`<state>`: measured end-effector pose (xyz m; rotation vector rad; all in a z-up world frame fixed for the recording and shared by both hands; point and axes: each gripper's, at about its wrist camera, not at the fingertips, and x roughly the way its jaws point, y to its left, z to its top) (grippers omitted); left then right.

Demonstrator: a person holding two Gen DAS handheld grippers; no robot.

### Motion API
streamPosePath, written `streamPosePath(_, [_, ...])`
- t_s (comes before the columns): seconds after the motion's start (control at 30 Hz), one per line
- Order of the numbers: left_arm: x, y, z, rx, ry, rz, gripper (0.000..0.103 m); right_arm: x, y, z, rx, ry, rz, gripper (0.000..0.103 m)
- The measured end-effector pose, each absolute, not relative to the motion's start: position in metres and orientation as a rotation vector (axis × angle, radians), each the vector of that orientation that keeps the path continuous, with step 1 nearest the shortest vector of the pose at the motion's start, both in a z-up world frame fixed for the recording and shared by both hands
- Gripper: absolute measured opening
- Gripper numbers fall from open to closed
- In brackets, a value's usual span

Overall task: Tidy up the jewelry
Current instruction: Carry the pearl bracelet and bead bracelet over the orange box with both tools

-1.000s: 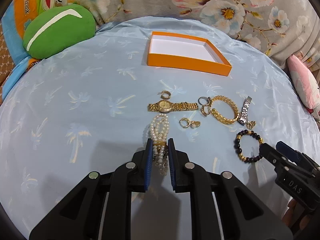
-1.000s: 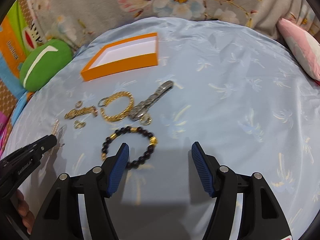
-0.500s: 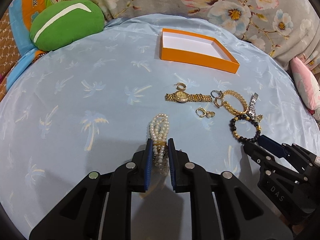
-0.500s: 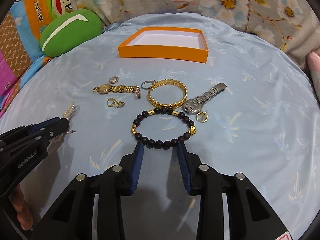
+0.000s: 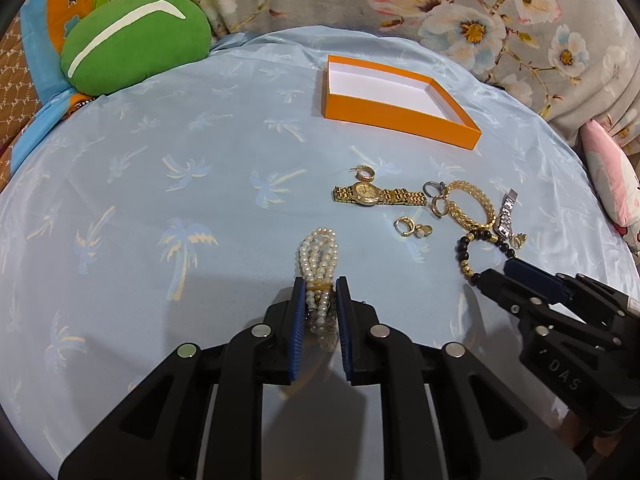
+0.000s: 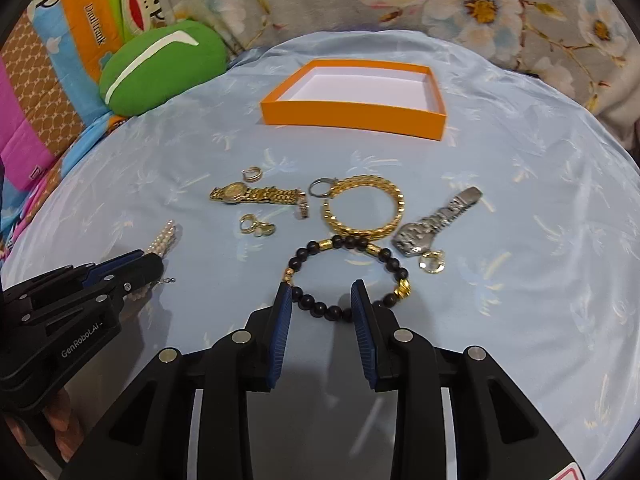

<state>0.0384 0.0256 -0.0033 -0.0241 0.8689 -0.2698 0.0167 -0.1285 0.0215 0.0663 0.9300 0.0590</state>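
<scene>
My left gripper is shut on a white pearl bracelet, which lies on the light blue cloth with its far loop sticking out past the fingertips. To its right, my right gripper has its pads against the near arc of a black bead bracelet with gold beads; the arc sits between the jaws and runs under the right finger. The left wrist view shows the right gripper at the black bracelet. An empty orange box stands at the back.
A gold watch, gold bangle, silver watch and several small rings and earrings lie between the bracelets and the box. A green cushion sits at the back left. A pink pillow lies at the right edge.
The right gripper's jaws narrowed from wide apart to a close fit around the black bracelet's near arc, and it shifted and rolled over it. The left gripper kept its hold on the pearls.
</scene>
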Motion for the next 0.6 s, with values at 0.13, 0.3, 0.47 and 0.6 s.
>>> streamPosePath(0.13, [0.038, 0.026, -0.004, -0.025, 0.87, -0.27, 0.015, 0.024, -0.123, 0.019, 0.053, 0.945, 0.075, 0.032])
streamPosePath(0.3, [0.038, 0.026, -0.004, -0.024, 0.869, -0.269, 0.015, 0.028, -0.114, 0.018, 0.025, 0.938, 0.076, 0.027])
streamPosePath(0.47, [0.038, 0.025, -0.004, -0.024, 0.869, -0.269, 0.015, 0.027, -0.111, 0.018, 0.036, 0.932, 0.082, 0.007])
streamPosePath(0.6, [0.038, 0.025, -0.003, -0.025, 0.867, -0.272, 0.015, 0.021, -0.116, 0.02, 0.07, 0.927, 0.07, 0.007])
